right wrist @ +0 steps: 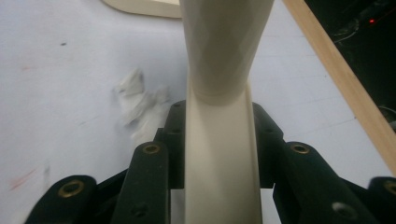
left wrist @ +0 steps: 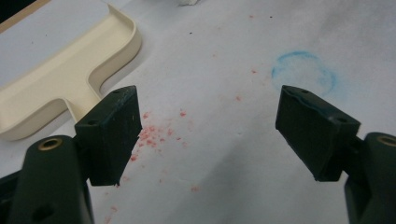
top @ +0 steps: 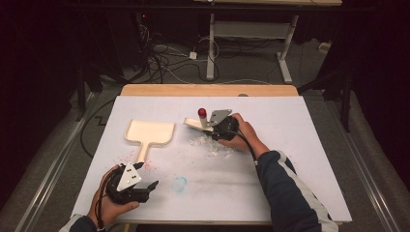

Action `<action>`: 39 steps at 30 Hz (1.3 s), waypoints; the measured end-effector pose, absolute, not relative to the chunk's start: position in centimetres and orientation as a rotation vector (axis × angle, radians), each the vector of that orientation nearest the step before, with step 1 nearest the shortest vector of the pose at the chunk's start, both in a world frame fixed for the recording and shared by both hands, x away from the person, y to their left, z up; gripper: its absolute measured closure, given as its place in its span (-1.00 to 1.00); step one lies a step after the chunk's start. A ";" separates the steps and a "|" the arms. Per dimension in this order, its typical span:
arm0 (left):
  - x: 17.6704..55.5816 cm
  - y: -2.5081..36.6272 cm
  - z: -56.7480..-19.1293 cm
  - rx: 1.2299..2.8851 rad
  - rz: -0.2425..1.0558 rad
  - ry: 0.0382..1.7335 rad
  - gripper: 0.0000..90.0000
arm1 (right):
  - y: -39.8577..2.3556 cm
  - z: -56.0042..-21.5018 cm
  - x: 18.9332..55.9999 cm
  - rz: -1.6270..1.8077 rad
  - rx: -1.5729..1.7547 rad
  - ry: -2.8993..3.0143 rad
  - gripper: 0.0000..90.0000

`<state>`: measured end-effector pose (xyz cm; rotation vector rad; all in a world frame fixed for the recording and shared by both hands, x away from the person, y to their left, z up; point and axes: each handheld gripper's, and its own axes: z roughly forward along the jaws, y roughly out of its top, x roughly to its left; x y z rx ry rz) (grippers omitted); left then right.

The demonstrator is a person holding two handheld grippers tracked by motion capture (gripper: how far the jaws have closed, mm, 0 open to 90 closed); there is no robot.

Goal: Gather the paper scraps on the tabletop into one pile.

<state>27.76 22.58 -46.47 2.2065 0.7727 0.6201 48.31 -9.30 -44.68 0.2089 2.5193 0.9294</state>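
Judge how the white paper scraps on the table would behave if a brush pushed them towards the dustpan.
The white paper scraps look thin and crumpled, so probably very light and floppy. They lie loose in separate bits, so they would likely scatter rather than slide together. Flat pieces may cling to the table and slip under the bristles.

The high view looks forward and down over the whole table [top: 270, 193]. The left gripper view sits low and close at the near left, facing the dustpan [left wrist: 56, 84]. The right gripper view, closer still, looks along a cream handle [right wrist: 219, 140]; both share the dustpan.
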 end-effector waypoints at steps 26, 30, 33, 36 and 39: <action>27.5 22.4 -46.4 2.210 0.622 0.766 -0.52 | -14.9 -42.1 44.0 1.073 0.174 2.449 0.50; 27.4 22.4 -46.4 2.213 0.624 0.763 -0.52 | -15.0 -41.3 43.8 1.062 0.214 2.402 0.50; 27.4 22.3 -46.4 2.217 0.623 0.761 -0.52 | -15.0 -40.9 43.6 1.071 0.234 2.385 0.50; 27.4 22.3 -46.4 2.217 0.624 0.762 -0.52 | -15.1 -40.2 43.2 1.105 0.281 2.354 0.50; 27.4 22.4 -46.3 2.216 0.626 0.763 -0.52 | -15.1 -39.6 42.9 1.199 0.402 2.348 0.50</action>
